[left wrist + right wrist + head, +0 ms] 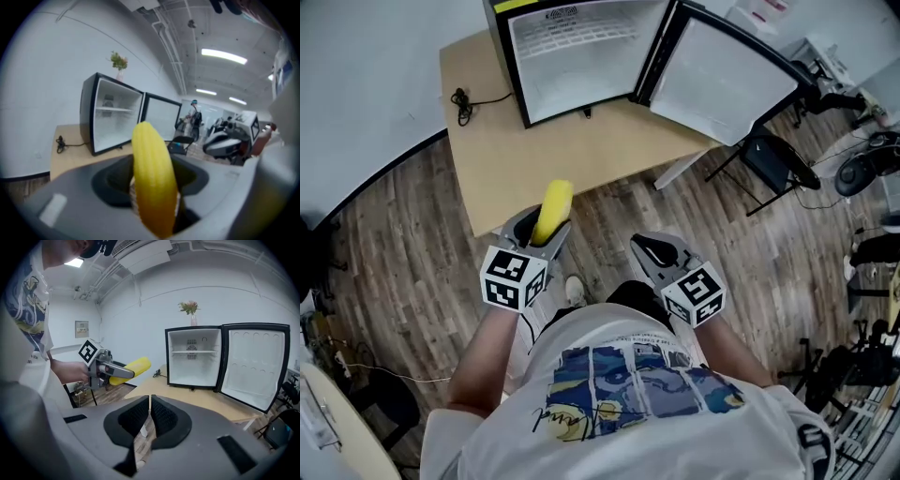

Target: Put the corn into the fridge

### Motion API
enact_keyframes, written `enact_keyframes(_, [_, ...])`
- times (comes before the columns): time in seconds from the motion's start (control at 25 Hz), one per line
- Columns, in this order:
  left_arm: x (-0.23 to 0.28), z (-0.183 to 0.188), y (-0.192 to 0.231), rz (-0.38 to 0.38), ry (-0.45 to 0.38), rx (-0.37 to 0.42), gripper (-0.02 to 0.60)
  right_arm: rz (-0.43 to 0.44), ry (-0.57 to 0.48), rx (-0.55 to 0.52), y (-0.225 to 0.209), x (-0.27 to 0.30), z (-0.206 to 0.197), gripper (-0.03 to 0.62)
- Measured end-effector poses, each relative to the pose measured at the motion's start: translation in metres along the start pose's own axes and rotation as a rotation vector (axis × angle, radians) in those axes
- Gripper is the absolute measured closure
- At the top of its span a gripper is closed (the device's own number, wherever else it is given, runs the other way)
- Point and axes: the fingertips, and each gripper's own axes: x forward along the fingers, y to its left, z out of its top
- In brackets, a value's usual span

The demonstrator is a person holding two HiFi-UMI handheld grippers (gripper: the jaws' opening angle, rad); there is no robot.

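Corn (552,212) pinched by its near end in the left gripper (539,236), short of the fridge (581,80), right gripper (653,255) closed empty: liable to pivot loose mid-reach.

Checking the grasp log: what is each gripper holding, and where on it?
Left gripper grips the corn by its near end; right gripper is shut on nothing.
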Motion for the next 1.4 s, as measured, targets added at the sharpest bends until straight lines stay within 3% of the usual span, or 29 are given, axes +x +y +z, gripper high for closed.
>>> enact_keyframes(0.28, [0.04, 0.04, 0.027, -0.013, -0.023, 0.042, 0.345, -0.022, 0.026, 0.008, -0.026, 0.017, 0.005, 0.572])
enact_keyframes(0.52, [0.087, 0.082, 0.054, 0.032, -0.032, 0.072, 0.345, 0.002, 0.01, 0.011, -0.07, 0.032, 0.011, 0.572])
enact_keyframes(0.84, [0.159, 0.142, 0.105, 0.152, -0.001, 0.138, 0.345, 0.069, -0.035, -0.033, -0.155, 0.063, 0.047, 0.572])
enact_keyframes(1.4, [0.266, 0.22, 0.167, 0.345, 0.097, 0.364, 0.345, 0.105, -0.059, 0.013, -0.27, 0.068, 0.042, 0.572])
